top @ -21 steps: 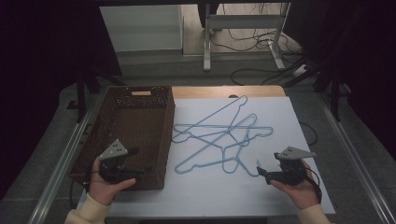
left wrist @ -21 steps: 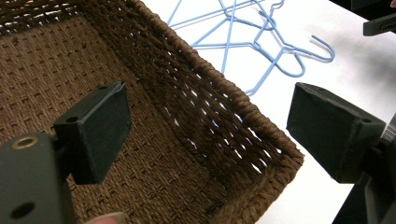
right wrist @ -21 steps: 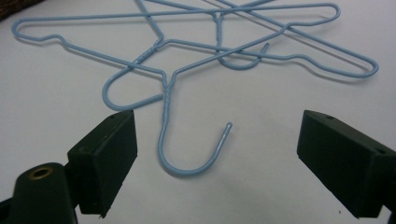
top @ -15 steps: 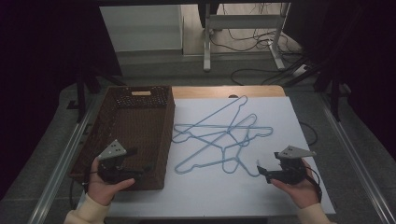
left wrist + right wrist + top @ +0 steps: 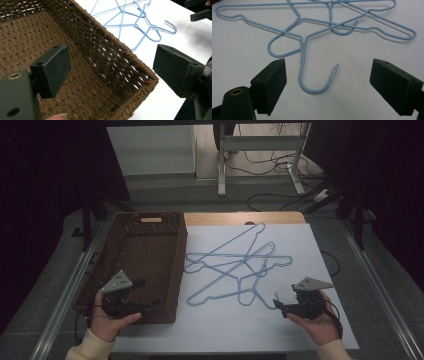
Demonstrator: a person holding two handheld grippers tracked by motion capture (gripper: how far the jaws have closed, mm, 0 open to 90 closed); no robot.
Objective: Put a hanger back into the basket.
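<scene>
Right gripper view: unlabelled blue wire hangers (image 5: 317,27) before open right tongs (image 5: 327,82).

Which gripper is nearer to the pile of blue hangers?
The right gripper: its open jaws point at the nearest hook of the blue hangers, just short of it. The left gripper hovers open over the basket, its wall between.

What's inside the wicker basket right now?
Nothing that shows: the wicker basket has bare woven floor in the high view and the left gripper view. The blue hangers lie outside on the white sheet. The left gripper covers the near corner.
</scene>
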